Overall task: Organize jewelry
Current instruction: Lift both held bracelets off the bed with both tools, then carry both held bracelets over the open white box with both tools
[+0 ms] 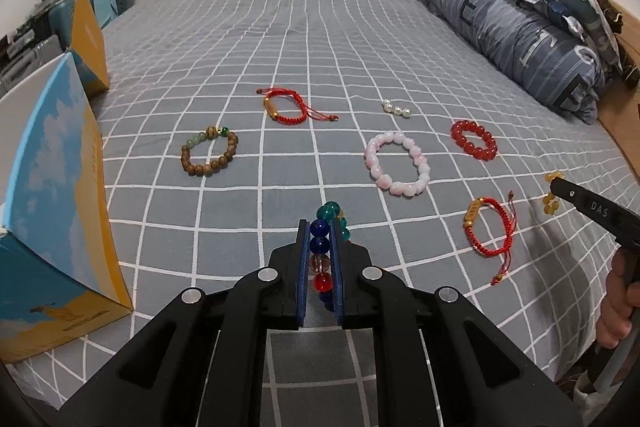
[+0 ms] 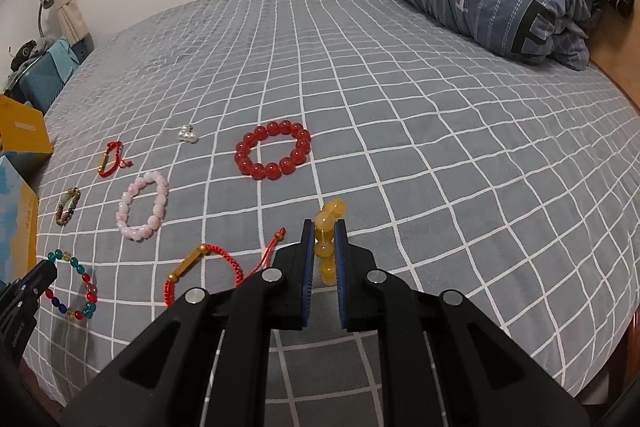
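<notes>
My left gripper (image 1: 319, 227) is shut on a multicoloured glass-bead bracelet (image 1: 323, 247), which also shows in the right wrist view (image 2: 74, 285). My right gripper (image 2: 324, 227) is shut on a yellow bead bracelet (image 2: 326, 239), seen at the right edge of the left wrist view (image 1: 552, 201). On the grey checked bedspread (image 1: 280, 47) lie a wooden bead bracelet (image 1: 209, 157), a red cord bracelet (image 1: 286, 105), a pearl piece (image 1: 396, 109), a pink bead bracelet (image 1: 396, 163), a red bead bracelet (image 1: 474, 139) and a second red cord bracelet (image 1: 490, 227).
A blue and yellow box (image 1: 52, 207) stands open at the left edge of the bed, with a yellow flap (image 1: 90, 35) behind it. A rolled blue quilt (image 1: 516, 31) and pillows lie at the back right. A suitcase (image 2: 44, 75) and lamp stand beyond the left side.
</notes>
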Action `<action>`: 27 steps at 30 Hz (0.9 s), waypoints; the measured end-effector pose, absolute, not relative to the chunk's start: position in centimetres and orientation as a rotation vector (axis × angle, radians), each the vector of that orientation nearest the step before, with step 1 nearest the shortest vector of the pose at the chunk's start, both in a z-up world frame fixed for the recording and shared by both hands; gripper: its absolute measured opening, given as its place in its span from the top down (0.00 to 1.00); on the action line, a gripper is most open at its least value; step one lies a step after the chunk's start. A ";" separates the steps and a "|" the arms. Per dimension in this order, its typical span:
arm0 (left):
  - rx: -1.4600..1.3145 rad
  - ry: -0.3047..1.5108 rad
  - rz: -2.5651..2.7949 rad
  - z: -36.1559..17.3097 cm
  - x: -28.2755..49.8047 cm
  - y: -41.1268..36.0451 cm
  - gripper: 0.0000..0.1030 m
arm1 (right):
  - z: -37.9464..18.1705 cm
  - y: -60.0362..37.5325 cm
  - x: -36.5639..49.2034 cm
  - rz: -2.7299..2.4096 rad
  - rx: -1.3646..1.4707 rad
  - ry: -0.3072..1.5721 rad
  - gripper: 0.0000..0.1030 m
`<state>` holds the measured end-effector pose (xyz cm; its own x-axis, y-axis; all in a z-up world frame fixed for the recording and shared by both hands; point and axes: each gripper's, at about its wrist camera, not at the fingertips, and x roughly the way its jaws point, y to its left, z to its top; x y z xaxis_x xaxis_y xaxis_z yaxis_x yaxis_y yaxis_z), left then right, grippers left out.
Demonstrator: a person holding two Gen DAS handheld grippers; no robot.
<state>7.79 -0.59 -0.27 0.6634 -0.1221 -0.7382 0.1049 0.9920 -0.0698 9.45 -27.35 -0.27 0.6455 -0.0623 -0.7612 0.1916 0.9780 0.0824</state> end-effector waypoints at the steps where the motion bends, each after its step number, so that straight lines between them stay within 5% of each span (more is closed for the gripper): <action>1: -0.022 0.831 -0.128 -0.1 7.6 -0.6 0.91 | -0.1 -27.3 9.3 -0.144 0.160 0.855 0.91; 27: -0.037 0.727 -0.017 6.5 1.9 3.4 0.91 | 6.6 -20.8 4.6 -0.072 0.033 0.758 0.91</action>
